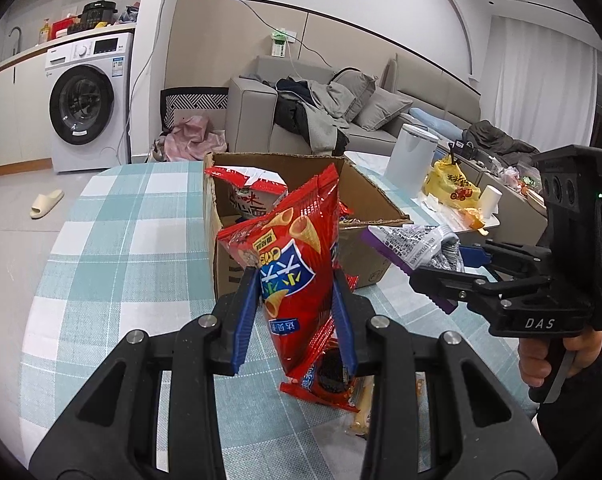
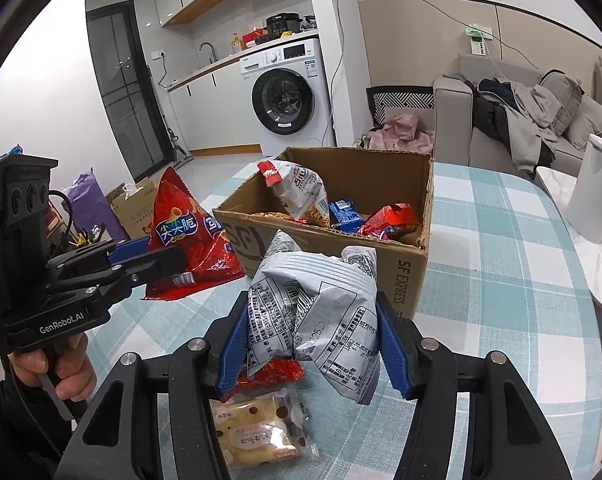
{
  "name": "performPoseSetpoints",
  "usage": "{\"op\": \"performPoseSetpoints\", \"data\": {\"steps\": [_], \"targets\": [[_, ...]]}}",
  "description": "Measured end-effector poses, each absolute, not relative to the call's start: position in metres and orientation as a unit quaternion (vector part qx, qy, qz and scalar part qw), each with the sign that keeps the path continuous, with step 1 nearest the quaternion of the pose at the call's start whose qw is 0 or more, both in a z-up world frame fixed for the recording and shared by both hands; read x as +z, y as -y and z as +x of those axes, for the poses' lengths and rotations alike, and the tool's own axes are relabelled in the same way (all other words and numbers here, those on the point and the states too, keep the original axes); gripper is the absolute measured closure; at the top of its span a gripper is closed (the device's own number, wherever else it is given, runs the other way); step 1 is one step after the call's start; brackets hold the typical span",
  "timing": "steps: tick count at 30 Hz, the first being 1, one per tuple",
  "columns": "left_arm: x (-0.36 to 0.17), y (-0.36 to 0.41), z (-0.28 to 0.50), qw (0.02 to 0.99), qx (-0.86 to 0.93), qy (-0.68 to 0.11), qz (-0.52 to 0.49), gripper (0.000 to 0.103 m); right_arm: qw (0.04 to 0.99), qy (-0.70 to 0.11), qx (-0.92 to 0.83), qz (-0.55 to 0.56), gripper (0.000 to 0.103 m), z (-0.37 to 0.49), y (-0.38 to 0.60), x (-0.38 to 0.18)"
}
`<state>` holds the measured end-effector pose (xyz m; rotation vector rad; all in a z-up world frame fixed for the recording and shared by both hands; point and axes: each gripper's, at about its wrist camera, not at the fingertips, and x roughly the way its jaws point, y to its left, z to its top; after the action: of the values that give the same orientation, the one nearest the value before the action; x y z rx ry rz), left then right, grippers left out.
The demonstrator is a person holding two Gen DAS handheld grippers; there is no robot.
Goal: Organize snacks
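- Left wrist view: checked teal-and-white tablecloth [image 1: 113, 240] in a living room with a sofa behind. The left gripper [image 1: 297, 320] pinches a red chip bag [image 1: 289, 264] upright, clear of the table, probably to carry it to the cardboard box [image 1: 365, 200] just behind. More packets lie on the cloth below.
- Right wrist view: the right gripper [image 2: 313, 344] clamps a crumpled silver snack bag [image 2: 317, 300], raised before the open box, which already holds several snack packets.

1 box [image 2: 405, 280], 2 held snack bags [image 1: 289, 264], 2 grippers [image 2: 313, 344]
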<state>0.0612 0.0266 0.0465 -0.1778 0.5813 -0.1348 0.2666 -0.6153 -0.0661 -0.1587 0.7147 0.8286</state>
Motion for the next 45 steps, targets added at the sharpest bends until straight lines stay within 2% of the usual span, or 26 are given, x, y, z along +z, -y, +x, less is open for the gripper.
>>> {"op": "performPoseSetpoints", "data": {"steps": [24,45], "targets": [[0.074,-0.026,0.097,0.958,-0.056,-0.269,-0.078,0.071,0.869,-0.311,0.382,-0.034,0.044,0.293,0.605,-0.033],[0.066,-0.018,0.154,0.958,-0.040,-0.278,-0.054,0.071,0.879,-0.313,0.359,-0.017,0.044,0.329,0.592,-0.030]]}}
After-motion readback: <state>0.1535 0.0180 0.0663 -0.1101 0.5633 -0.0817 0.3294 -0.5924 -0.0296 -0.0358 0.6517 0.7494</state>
